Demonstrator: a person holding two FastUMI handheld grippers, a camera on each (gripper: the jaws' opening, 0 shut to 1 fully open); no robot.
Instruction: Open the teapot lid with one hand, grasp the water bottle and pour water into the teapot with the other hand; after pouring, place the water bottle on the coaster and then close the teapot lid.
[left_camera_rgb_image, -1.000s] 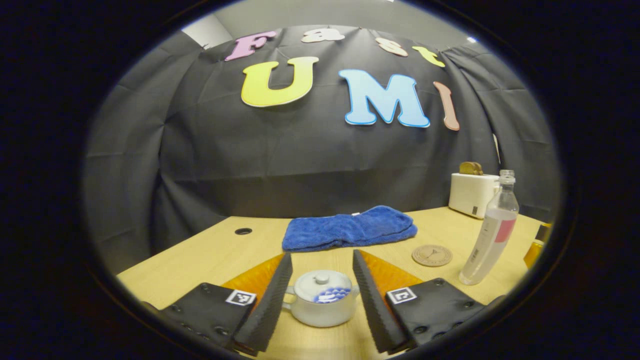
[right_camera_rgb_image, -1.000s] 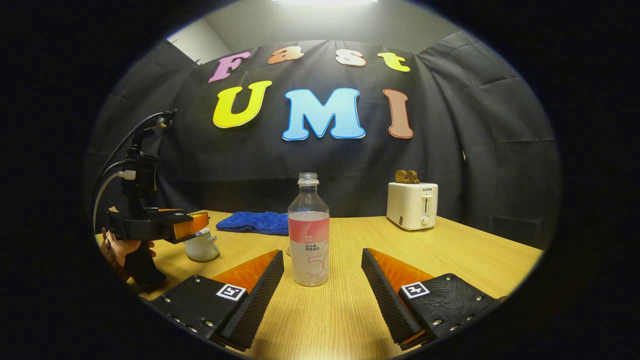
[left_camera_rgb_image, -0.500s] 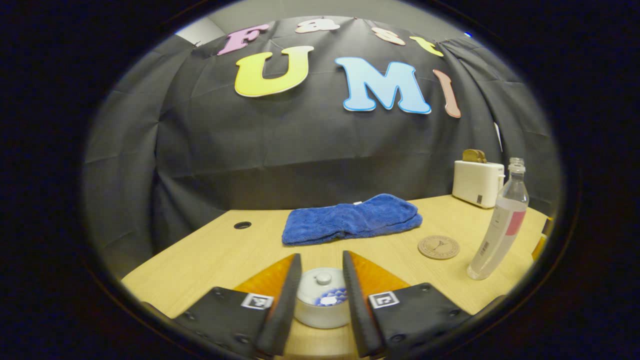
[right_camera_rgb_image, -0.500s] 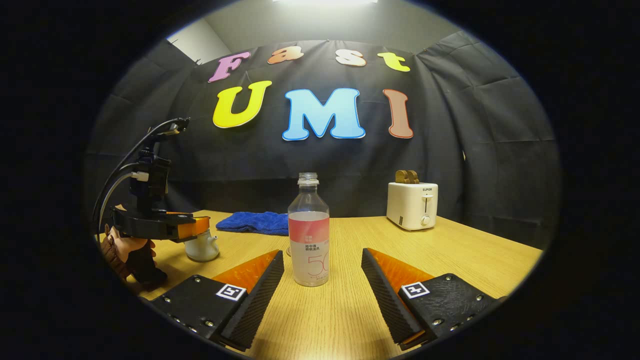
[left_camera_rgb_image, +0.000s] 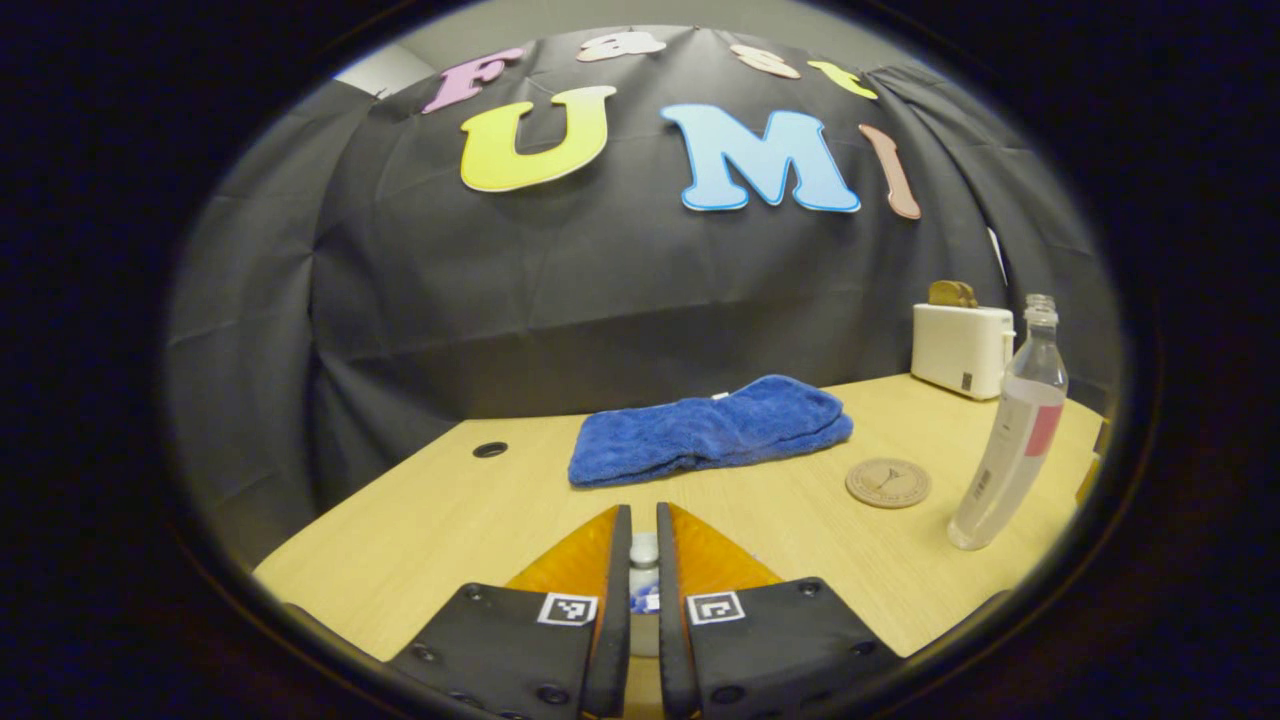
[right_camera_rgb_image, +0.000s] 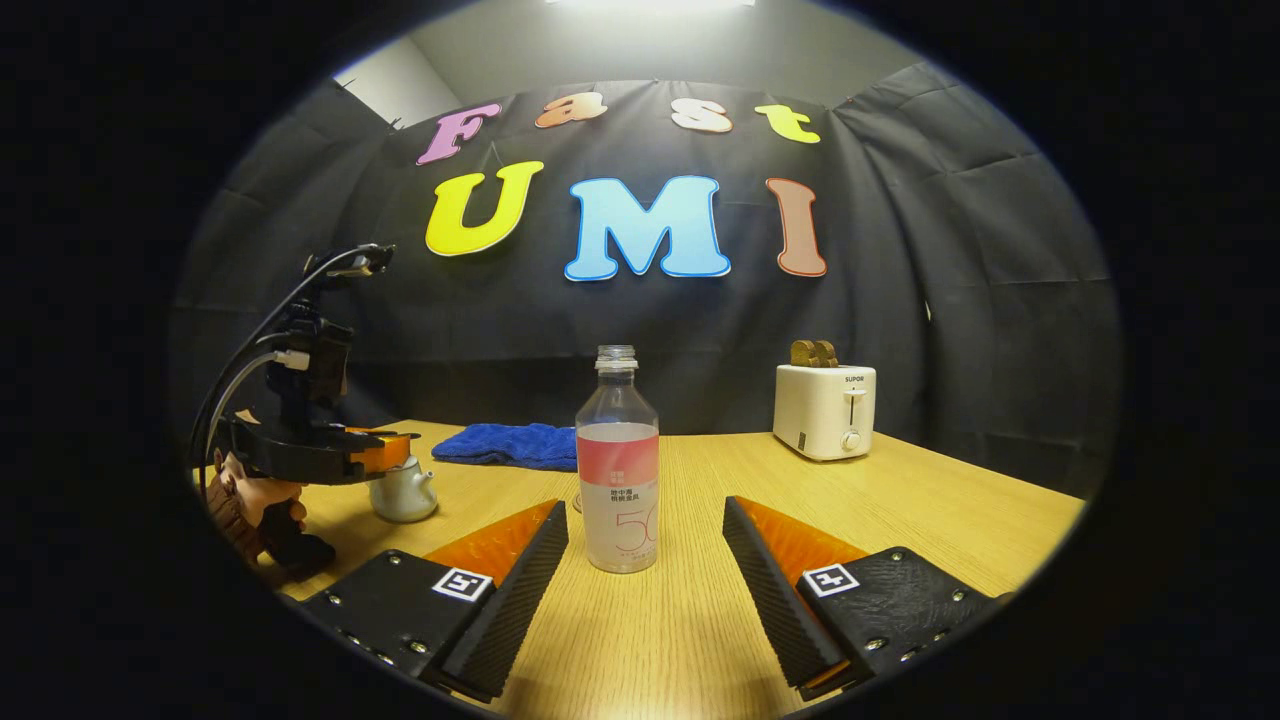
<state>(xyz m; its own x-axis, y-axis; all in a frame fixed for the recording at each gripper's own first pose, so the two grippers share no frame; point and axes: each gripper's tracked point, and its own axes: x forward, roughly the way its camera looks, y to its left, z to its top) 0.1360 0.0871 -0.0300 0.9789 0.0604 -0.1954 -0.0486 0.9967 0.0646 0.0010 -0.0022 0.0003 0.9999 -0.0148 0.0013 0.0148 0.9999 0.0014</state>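
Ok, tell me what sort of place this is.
Probably a staged recording booth rather than a real kitchen: black cloth hangs as the backdrop behind a wooden table, and household props stand spaced out on it, a toaster, a water bottle, a teapot.
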